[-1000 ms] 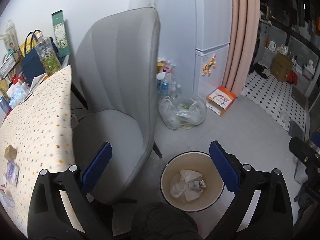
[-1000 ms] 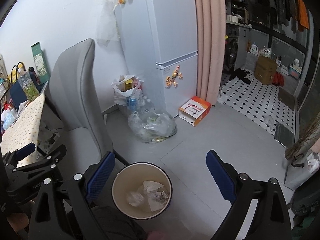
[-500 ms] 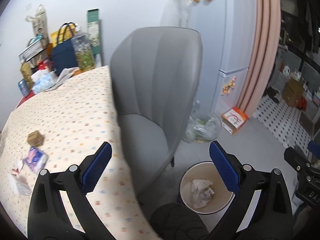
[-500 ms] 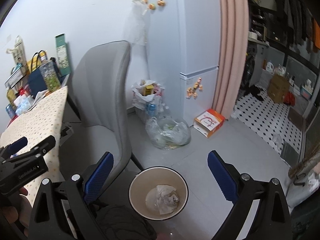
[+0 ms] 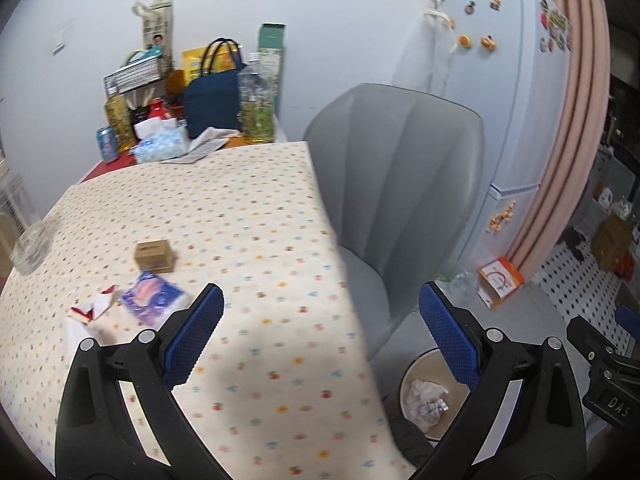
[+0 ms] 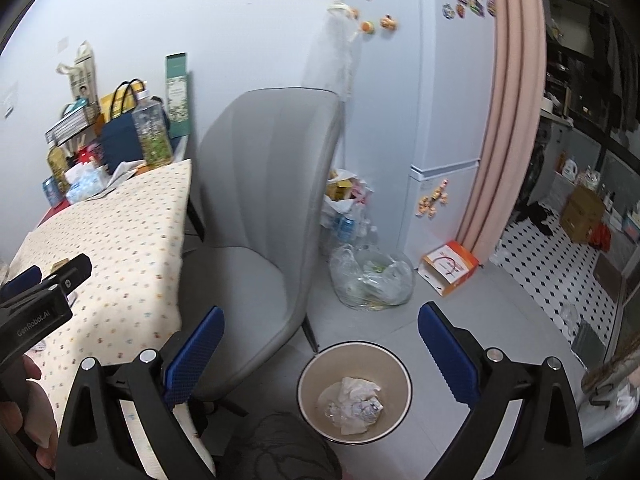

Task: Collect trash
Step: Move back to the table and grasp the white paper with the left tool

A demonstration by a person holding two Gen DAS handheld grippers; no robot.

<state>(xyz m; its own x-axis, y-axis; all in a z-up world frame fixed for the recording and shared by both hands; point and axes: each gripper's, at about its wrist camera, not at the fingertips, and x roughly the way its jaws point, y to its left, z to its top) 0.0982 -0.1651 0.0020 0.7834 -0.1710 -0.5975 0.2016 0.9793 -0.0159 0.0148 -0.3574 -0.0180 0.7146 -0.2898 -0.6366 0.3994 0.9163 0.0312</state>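
On the dotted tablecloth (image 5: 248,216) lie a small brown box (image 5: 154,255), a purple wrapper (image 5: 150,298) and a red-and-white torn packet (image 5: 93,307). My left gripper (image 5: 320,334) hangs open above the table's near right part, with the litter to its left. A cream bin (image 6: 355,392) with crumpled paper stands on the floor beside the grey chair (image 6: 264,208). My right gripper (image 6: 318,350) is open above the bin and holds nothing. The bin (image 5: 426,398) also shows at the left wrist view's lower right.
Bottles, a navy bag (image 5: 212,104), a tissue pack and a glass jar (image 5: 32,242) stand along the table's far side and left. A clear plastic sack (image 6: 372,280), an orange box (image 6: 450,266) and a white fridge (image 6: 436,120) sit beyond the chair.
The left gripper has swung left and up from over the bin and chair to over the table, bringing the litter into view. The right gripper rose slightly and stays over the bin.
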